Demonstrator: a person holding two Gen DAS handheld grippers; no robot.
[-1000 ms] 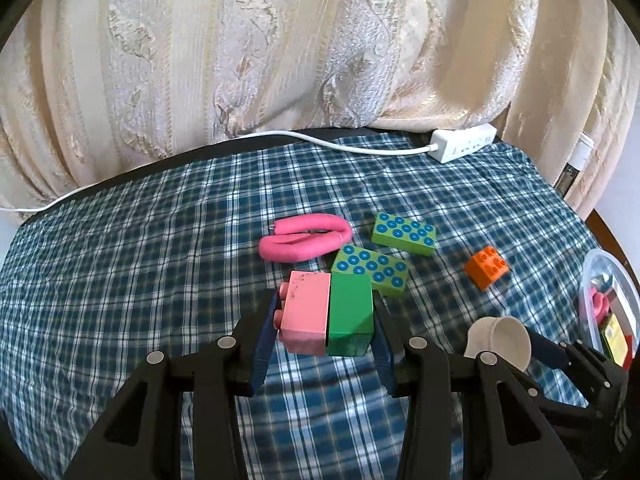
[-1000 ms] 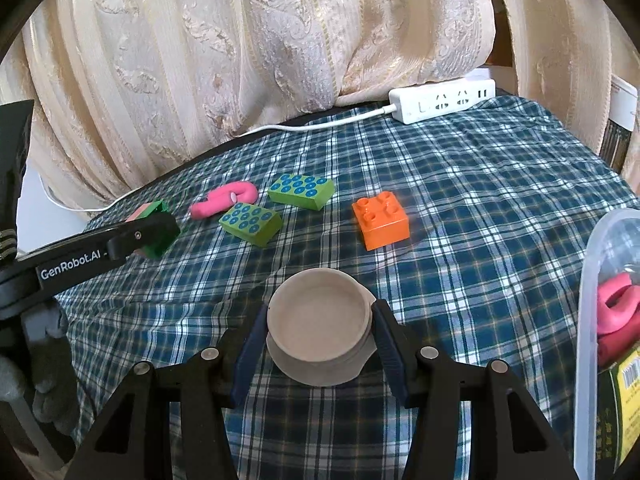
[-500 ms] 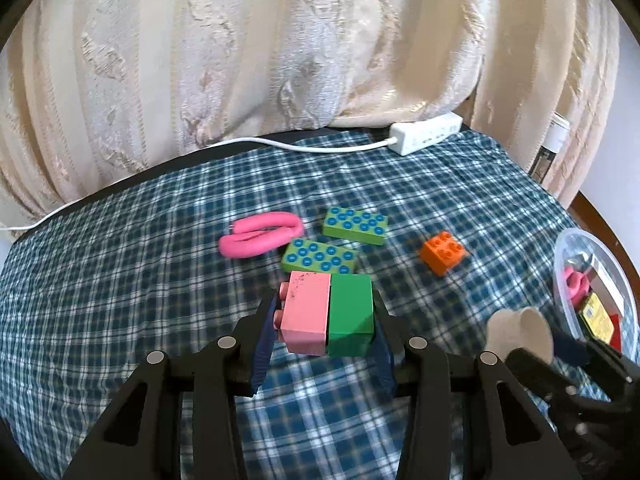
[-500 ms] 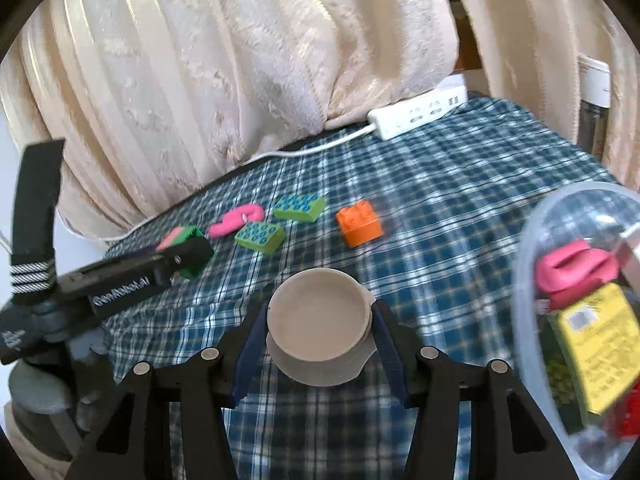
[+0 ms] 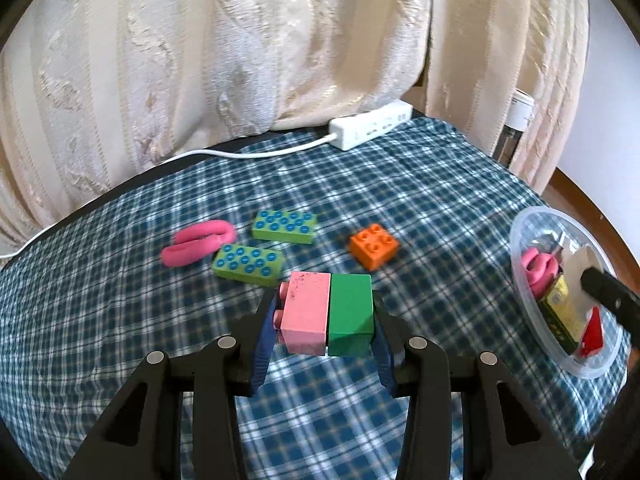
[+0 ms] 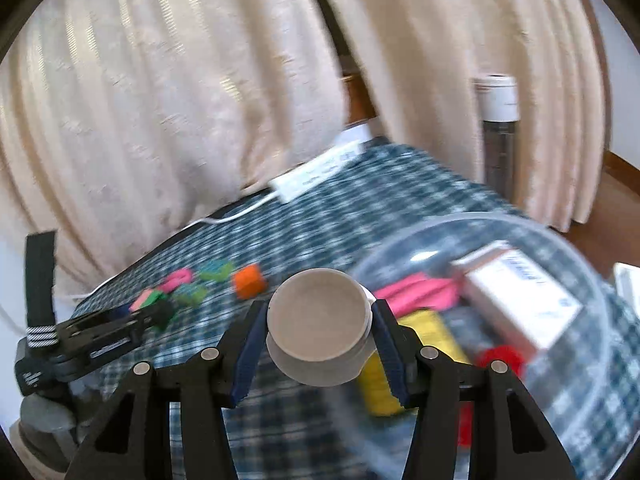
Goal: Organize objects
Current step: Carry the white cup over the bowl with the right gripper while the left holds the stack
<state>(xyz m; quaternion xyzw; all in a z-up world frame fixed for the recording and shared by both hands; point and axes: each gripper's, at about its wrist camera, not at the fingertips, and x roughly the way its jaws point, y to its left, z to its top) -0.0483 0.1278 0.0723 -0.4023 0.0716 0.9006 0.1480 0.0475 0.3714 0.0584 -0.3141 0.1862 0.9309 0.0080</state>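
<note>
Cup (image 6: pixel 318 330), grey and round, pinched between the right gripper (image 6: pixel 319 346) fingers, open mouth toward the camera, hanging at the near left rim of the clear tub (image 6: pixel 592 392); probably lined up for dropping in among the pink, yellow and white things already there. Pink-and-green block pair (image 5: pixel 327 316) clamped sideways in the left gripper (image 5: pixel 325 344), above the checked cloth (image 5: pixel 420 192), likely bound for the tub far to the right. Left loose farther back: two green blocks (image 5: pixel 248 264), orange block (image 5: pixel 374 246), pink loop (image 5: pixel 198 241).

A woven checked cloth (image 5: pixel 420 208) covers the desk, matt and slightly wrinkled. The pink and green bricks (image 5: pixel 328 314) look like smooth plastic, the pink one scuffed. The round tub (image 5: pixel 520 280) is clear glossy plastic. The pale cup (image 6: pixel 318 326) is matt. Behind hang patterned fabric curtains (image 5: pixel 280 40).
</note>
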